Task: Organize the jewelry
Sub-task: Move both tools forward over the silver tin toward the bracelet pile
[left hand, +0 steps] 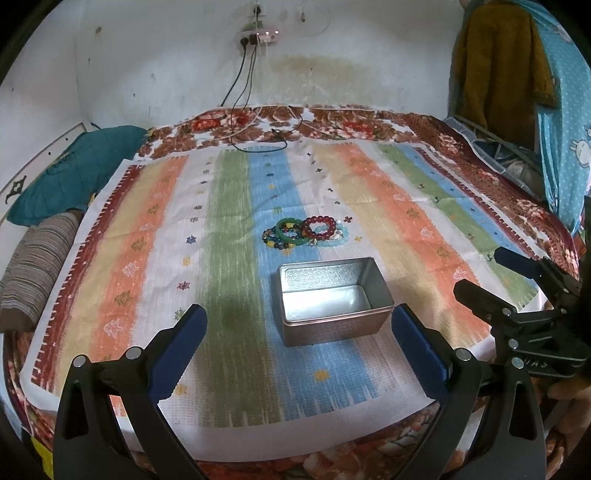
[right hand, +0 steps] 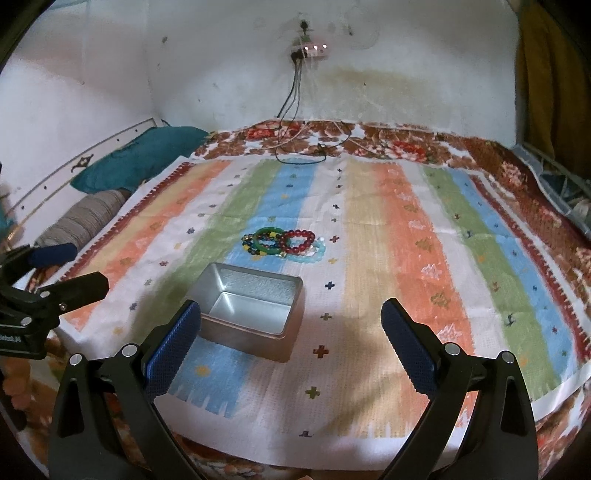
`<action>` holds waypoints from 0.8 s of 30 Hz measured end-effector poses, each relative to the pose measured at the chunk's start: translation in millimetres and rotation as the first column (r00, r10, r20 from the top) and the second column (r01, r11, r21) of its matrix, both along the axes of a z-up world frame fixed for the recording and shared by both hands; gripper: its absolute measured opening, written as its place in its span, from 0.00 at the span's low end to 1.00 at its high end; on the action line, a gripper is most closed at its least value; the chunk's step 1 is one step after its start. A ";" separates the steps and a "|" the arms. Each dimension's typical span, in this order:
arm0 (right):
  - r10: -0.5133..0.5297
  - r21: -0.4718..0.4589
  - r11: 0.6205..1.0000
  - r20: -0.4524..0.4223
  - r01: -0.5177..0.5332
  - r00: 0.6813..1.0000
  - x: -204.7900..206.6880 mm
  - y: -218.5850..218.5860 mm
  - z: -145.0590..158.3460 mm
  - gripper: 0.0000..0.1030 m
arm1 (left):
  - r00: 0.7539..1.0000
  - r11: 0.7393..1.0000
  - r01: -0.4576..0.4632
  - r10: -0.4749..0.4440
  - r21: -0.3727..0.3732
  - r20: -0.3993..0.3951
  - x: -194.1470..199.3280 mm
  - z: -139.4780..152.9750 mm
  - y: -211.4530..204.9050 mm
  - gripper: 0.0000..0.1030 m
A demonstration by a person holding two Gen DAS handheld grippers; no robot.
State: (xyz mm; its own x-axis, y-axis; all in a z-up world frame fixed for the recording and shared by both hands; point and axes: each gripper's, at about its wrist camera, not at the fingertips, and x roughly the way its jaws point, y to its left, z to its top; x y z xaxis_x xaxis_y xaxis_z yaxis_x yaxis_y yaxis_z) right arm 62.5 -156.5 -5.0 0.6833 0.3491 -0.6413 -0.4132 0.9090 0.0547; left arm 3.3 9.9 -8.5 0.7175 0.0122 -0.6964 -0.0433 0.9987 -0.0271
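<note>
A small heap of bracelets [left hand: 306,232] lies mid-frame on the striped cloth [left hand: 229,221] spread over the bed — a green bangle [left hand: 293,232], a dark red beaded bracelet [left hand: 320,227], a pale blue one [left hand: 337,240] and a multicoloured one [left hand: 274,240], overlapping. Just below them stands an open metal tin [left hand: 332,299], nothing inside. The left gripper [left hand: 299,325] and right gripper [right hand: 291,323] hover low in their frames — jaws spread wide, holding nothing.

A stained white wall [left hand: 166,66] backs a bed [left hand: 424,125] spread with a striped cloth [left hand: 229,206]. A power strip [left hand: 258,36] hangs there, cables trailing down. Teal pillow [left hand: 74,173] lies left.
</note>
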 end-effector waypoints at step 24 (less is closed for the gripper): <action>0.004 0.021 1.000 -0.040 -0.003 0.999 50.8 20.2 6.7 0.96 | 0.996 0.998 -0.063 0.064 0.030 -0.061 65.3 14.3 20.9 0.95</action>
